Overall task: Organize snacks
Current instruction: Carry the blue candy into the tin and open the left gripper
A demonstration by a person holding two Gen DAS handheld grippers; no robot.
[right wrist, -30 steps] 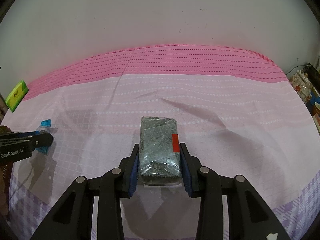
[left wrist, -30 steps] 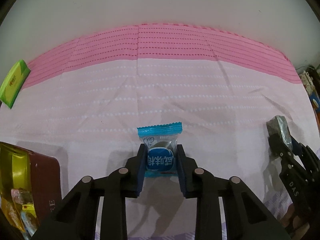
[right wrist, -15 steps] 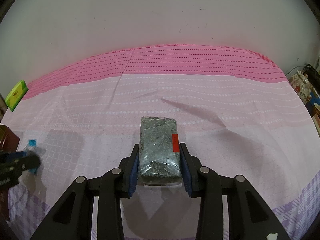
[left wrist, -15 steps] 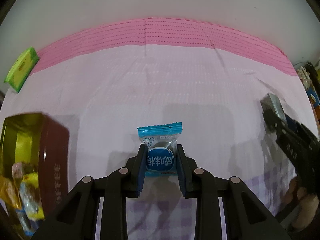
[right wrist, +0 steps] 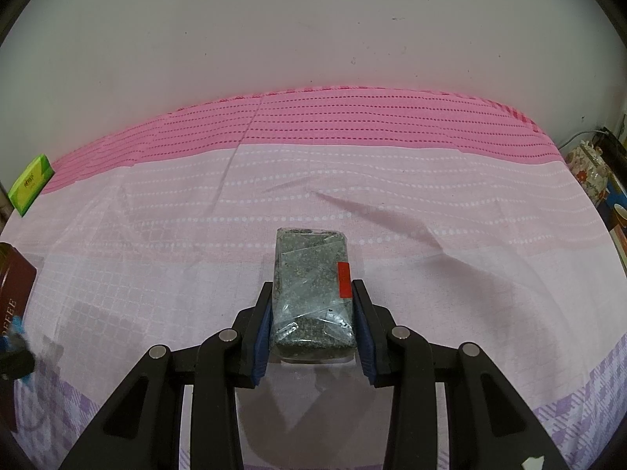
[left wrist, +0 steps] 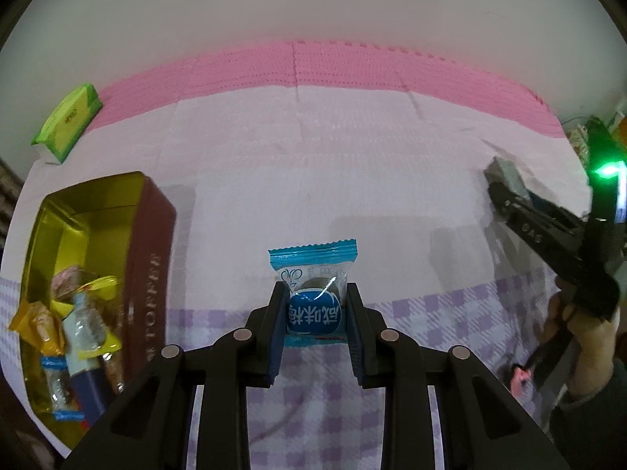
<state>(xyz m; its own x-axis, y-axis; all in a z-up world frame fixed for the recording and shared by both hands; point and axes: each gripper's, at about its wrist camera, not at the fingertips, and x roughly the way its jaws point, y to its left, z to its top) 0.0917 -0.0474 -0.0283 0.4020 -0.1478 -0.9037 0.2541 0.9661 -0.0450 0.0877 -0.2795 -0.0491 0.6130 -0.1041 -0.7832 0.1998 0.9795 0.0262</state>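
Note:
My left gripper (left wrist: pixel 313 313) is shut on a blue wrapped candy (left wrist: pixel 315 297) and holds it above the cloth. An open toffee tin (left wrist: pixel 147 258) with a gold inside stands to its left, with several wrapped snacks (left wrist: pixel 78 329) in it. My right gripper (right wrist: pixel 313 313) is shut on a grey speckled bar in clear wrap (right wrist: pixel 311 286) with a red sticker. The right gripper with its bar also shows at the right of the left wrist view (left wrist: pixel 505 180). The tin's corner (right wrist: pixel 13 286) shows at the left edge of the right wrist view.
A pink and purple cloth (right wrist: pixel 392 203) covers the table up to a white wall. A green packet (left wrist: pixel 66 119) lies at the far left, also in the right wrist view (right wrist: pixel 29 184). Boxes and clutter (right wrist: pixel 591 168) stand past the right edge.
My left gripper has moved left and up with the candy, so the tin's open inside has come into view. The right gripper has held its bar almost still.

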